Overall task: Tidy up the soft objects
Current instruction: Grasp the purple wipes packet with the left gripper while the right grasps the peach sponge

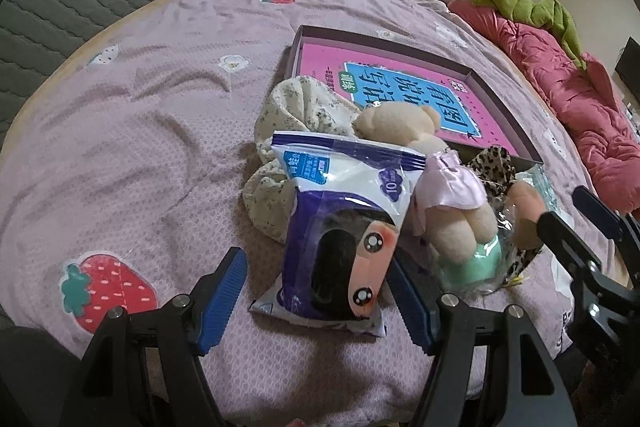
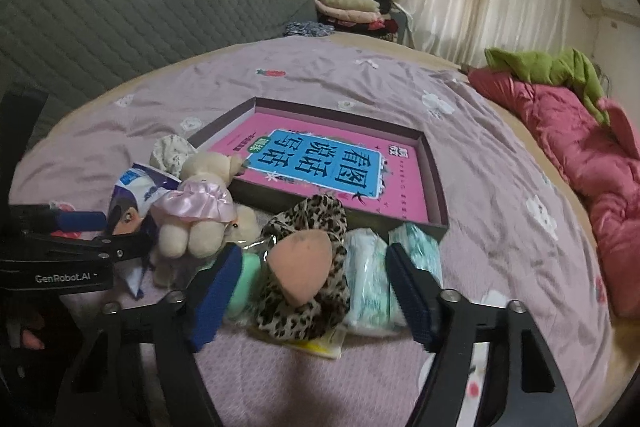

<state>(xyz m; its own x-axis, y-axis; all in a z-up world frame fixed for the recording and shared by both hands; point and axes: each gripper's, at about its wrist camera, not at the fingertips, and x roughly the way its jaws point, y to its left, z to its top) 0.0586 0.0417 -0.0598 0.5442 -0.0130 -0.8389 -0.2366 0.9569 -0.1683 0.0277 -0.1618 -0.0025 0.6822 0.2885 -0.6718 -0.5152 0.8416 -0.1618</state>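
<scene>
Soft items lie in a row on the bed in front of a pink shallow box (image 1: 500,99) (image 2: 434,163). In the left wrist view my left gripper (image 1: 320,291) is open, its jaws on either side of a purple-and-white packet (image 1: 340,227) with a cartoon face. Beside it lie a floral cloth (image 1: 288,115) and a teddy bear in a pink dress (image 1: 440,183) (image 2: 200,203). In the right wrist view my right gripper (image 2: 308,291) is open around a peach sponge (image 2: 300,263) on a leopard-print scrunchie (image 2: 312,307). A green sponge (image 2: 246,279) and pale blue tissue packs (image 2: 368,279) flank it.
The bed has a lilac strawberry-print cover (image 1: 140,147). A red quilt (image 2: 580,155) with a green garment (image 2: 540,67) lies on the right. A grey padded headboard (image 2: 120,7) and folded clothes (image 2: 352,7) stand at the back.
</scene>
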